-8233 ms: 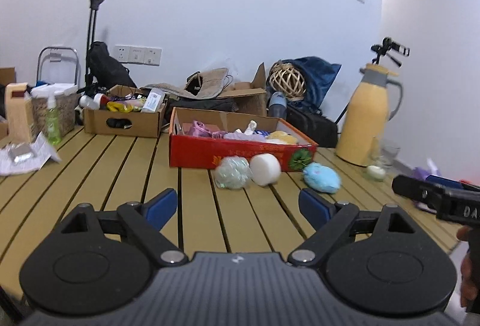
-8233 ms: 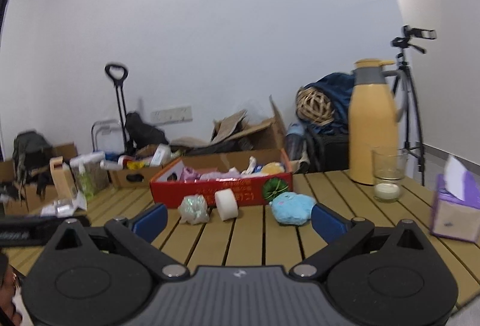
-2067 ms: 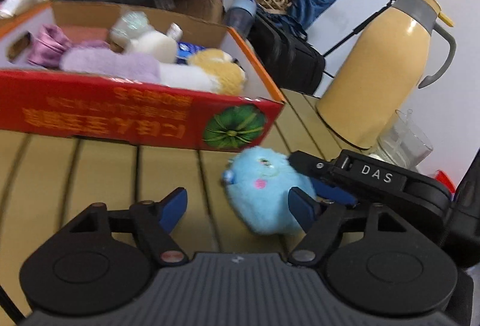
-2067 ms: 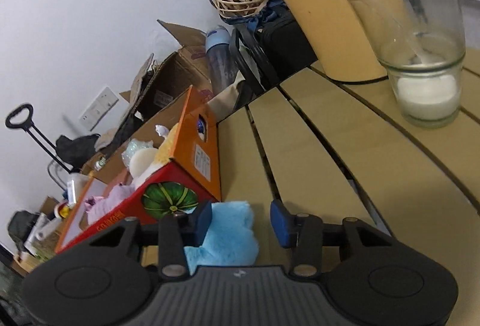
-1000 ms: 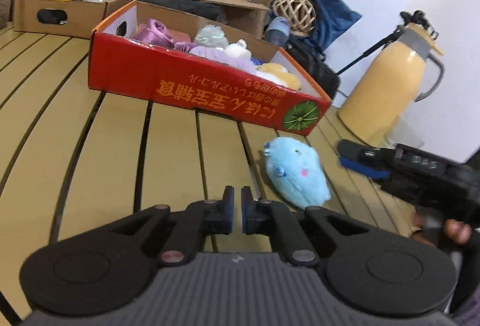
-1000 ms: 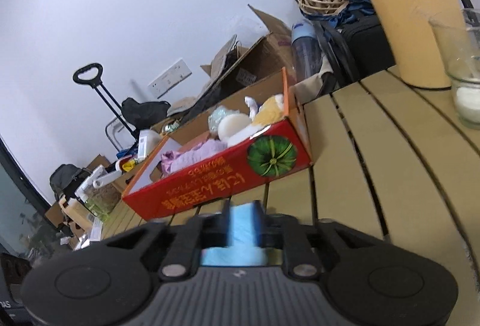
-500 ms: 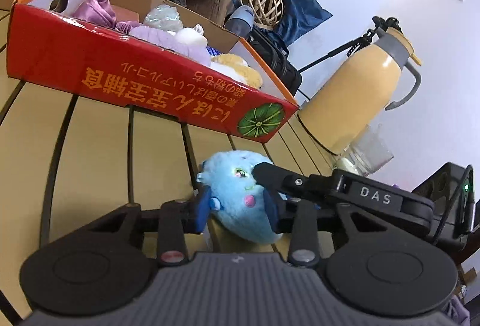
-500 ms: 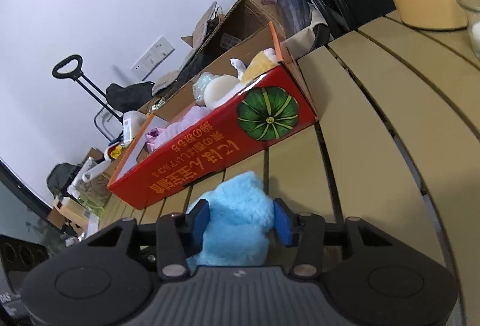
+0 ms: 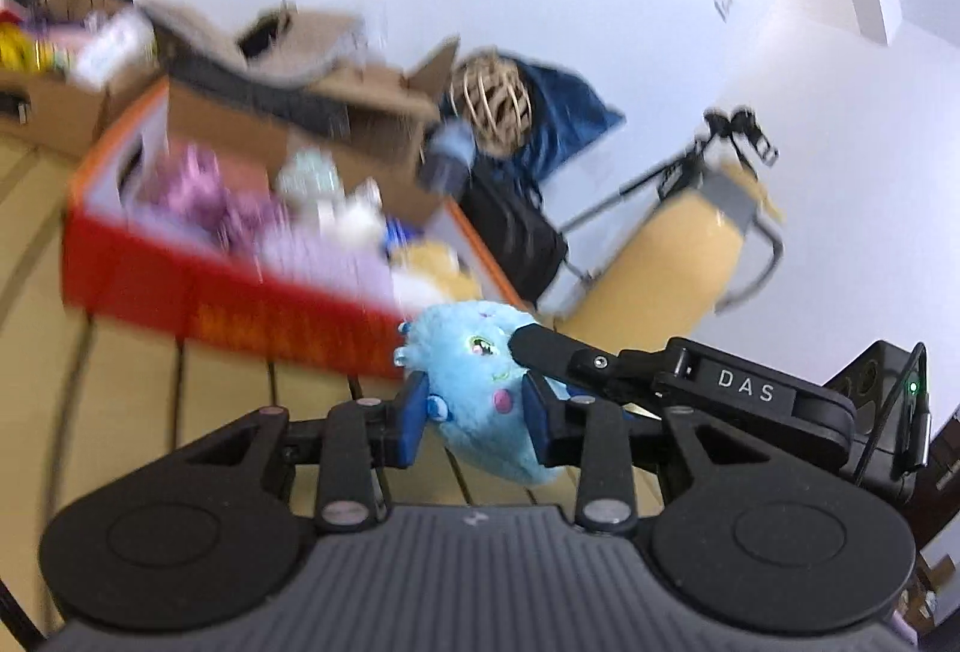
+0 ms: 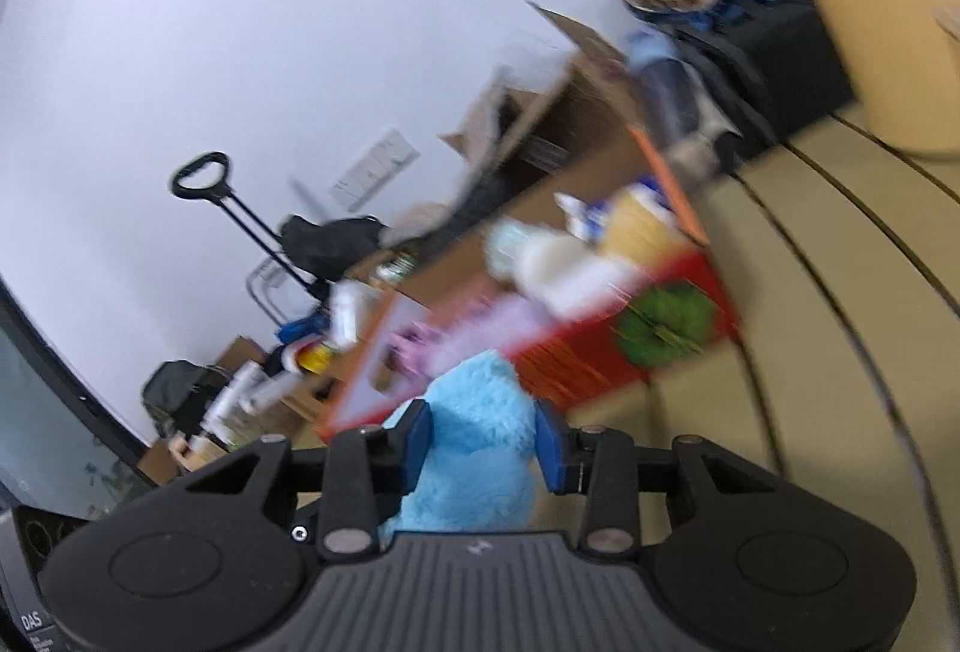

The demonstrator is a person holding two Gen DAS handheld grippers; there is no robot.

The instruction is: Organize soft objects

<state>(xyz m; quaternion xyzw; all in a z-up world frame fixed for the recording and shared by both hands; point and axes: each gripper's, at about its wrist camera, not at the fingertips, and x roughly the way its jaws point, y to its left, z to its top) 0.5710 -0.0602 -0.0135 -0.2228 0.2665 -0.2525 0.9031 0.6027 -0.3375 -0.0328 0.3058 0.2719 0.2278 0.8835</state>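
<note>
We had both the left gripper [image 9: 474,415] and right gripper [image 10: 483,445] clamped on the fluffy light-blue plush toy [image 9: 483,400]. Other soft items already sat in the red cardboard box [image 9: 240,304]; this one was left.

A second ago the blue plush toy [image 9: 480,388] lay on the counter [image 9: 138,370] in front of the red box [image 9: 240,304]. The left gripper [image 9: 474,415], then closed and empty, has opened and now pinches the toy. The right gripper [image 10: 483,445] has just been closing and also clamps it. The toy is now raised off the counter, level with the box's front wall.
</note>
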